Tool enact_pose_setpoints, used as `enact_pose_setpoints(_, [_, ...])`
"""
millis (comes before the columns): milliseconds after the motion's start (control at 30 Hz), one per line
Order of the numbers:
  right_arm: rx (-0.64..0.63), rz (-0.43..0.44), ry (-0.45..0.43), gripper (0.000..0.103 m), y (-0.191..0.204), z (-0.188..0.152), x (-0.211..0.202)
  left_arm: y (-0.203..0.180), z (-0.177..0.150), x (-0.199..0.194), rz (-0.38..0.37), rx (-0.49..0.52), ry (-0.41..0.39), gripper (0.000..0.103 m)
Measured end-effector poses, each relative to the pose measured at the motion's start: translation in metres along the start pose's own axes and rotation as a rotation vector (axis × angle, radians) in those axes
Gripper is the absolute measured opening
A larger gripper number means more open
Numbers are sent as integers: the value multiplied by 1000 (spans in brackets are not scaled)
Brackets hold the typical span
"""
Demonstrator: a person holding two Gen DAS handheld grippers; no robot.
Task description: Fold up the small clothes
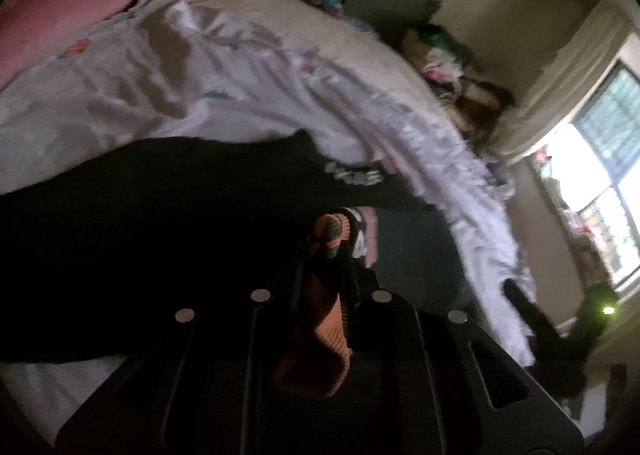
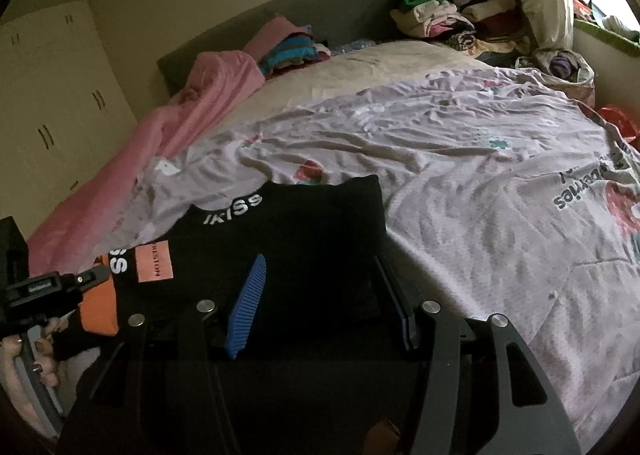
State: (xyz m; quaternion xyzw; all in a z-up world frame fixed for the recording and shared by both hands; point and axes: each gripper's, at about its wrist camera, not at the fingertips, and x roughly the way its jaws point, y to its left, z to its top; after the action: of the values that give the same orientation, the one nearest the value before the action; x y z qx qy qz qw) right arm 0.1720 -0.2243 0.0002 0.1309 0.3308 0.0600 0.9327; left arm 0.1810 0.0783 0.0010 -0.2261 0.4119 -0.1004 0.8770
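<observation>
Here ribbed orange fingers [image 1: 332,255] pinch the soft black garment [image 2: 296,239].

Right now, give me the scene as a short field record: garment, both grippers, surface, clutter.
garment: black top with white lettering, lying on the bed
left gripper: shut on the top's edge by the orange tag
right gripper: open, above the top, nothing between its fingers
surface: wrinkled printed sheet
clutter: pink blanket along one side; pile of clothes at the bed's head
</observation>
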Motion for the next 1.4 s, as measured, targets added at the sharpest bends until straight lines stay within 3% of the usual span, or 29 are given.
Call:
enact_pose_setpoints(133, [-33, -5, 26, 53, 6, 1, 11, 9, 1, -2, 103, 9, -31, 27])
enact_pose_setpoints(200, [-61, -3, 47, 53, 12, 1, 19, 6, 3, -12, 156, 44, -88, 28])
enact_pose_setpoints(267, [-85, 2, 64, 53, 18, 0, 27, 3, 4, -15, 149, 56, -101, 28])
enact_pose_setpoints(367, [-132, 13, 94, 53, 29, -1, 40, 1, -1, -2, 107, 64, -41, 28])
enact_pose_setpoints(500, [-165, 24, 142, 53, 37, -4, 55, -4, -13, 22, 142, 95, 41, 28])
enact_pose_setpoints(600, [-176, 19, 174, 53, 37, -8, 64, -8, -25, 34, 188, 128, 88, 44])
enact_pose_setpoints(700, [-188, -17, 199, 57, 33, -10, 69, -4, -35, 48, 249, 143, 144, 44])
enact_pose_setpoints(800, [-172, -75, 247, 60, 20, -16, 82, -2, -40, 53, 265, 156, 149, 47])
enact_pose_setpoints(867, [-149, -86, 284, 60, 8, -22, 93, -1, -41, 53, 253, 155, 140, 54])
enact_pose_setpoints(1000, [-139, -76, 265, 62, 7, -24, 89, -1, -40, 50, 236, 147, 131, 56])
enact_pose_setpoints(1067, [-118, -55, 238, 67, 7, -23, 80, -1, -39, 48, 226, 134, 125, 56])
enact_pose_setpoints(1167, [-117, -51, 202, 82, 8, -23, 68, -2, -36, 42, 204, 119, 102, 57])
enact_pose_setpoints(1300, [-114, -62, 163, 88, 8, -22, 53, -4, -33, 31, 193, 111, 61, 58])
enact_pose_setpoints(1400, [-110, -58, 144, 94, 9, -21, 46, -5, -31, 25, 189, 105, 40, 84])
